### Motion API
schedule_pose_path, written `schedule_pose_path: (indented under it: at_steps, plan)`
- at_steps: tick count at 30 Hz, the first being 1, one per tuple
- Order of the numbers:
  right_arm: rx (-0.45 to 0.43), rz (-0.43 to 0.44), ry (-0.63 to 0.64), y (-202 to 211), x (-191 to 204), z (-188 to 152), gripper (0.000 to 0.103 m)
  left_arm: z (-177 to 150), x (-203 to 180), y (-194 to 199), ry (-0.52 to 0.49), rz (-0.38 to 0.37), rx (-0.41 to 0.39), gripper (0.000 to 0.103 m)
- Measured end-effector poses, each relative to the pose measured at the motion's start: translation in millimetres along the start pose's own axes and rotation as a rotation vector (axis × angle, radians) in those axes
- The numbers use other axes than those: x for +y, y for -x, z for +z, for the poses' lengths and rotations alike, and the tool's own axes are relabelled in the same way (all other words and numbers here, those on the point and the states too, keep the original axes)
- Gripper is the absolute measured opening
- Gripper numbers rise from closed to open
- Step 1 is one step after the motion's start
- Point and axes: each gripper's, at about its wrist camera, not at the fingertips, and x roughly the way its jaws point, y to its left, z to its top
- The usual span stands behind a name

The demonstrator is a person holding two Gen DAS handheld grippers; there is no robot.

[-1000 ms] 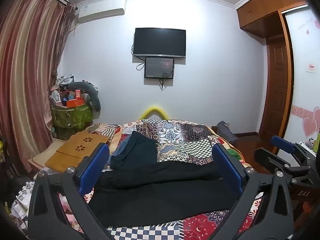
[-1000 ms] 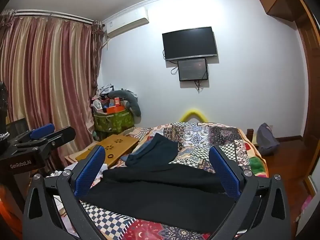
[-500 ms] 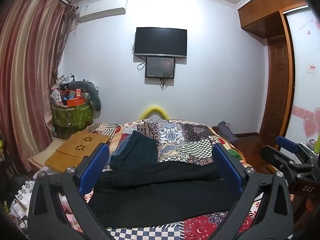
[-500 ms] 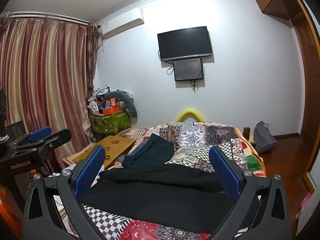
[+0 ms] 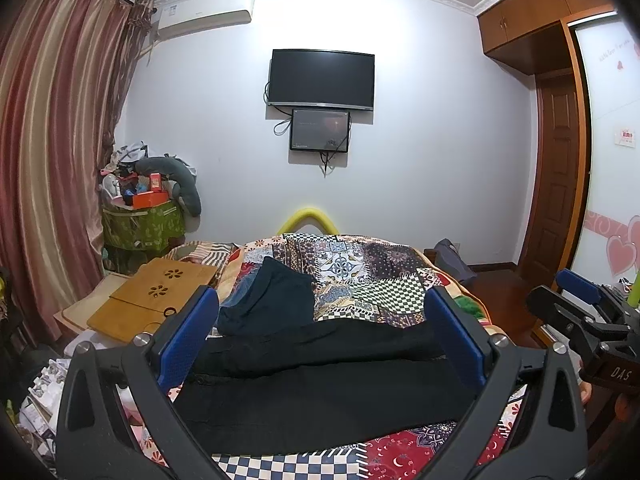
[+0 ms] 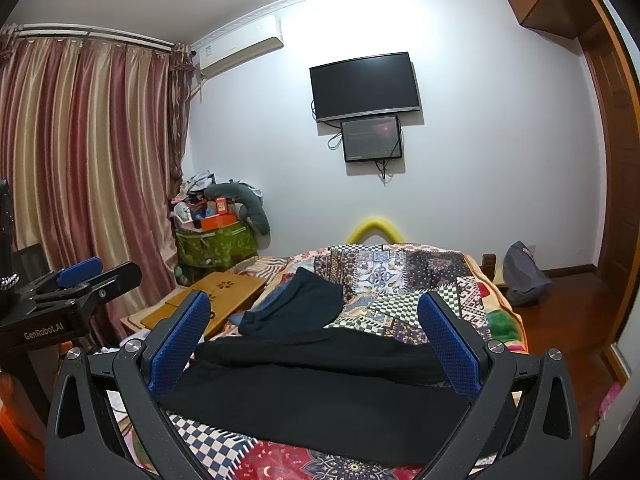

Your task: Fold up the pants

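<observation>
Nearest, the left gripper and right gripper both hang above the bed's near edge, fingers spread wide and holding nothing. Over the last second the views have drifted only slightly: the right gripper has slid a little outward and the room sits marginally lower in its view. No approach has begun, so folding has not started. Just beyond the fingers lie the black pants, one pair, laid crosswise on the patchwork bedspread with the two legs side by side. Farther back rests one dark blue garment. Left of it stands one wooden lap table. On the far wall: two screens.
</observation>
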Motion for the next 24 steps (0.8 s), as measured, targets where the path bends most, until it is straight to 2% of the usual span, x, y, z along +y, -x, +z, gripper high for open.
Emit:
schedule_pose_path:
  at_steps: [24]
  plan:
    - [-0.006,-0.005,-0.002,-0.8,-5.6,0.2,0.103,1.4,-2.2,-2.0,-0.009,0.003,-0.004,0.103]
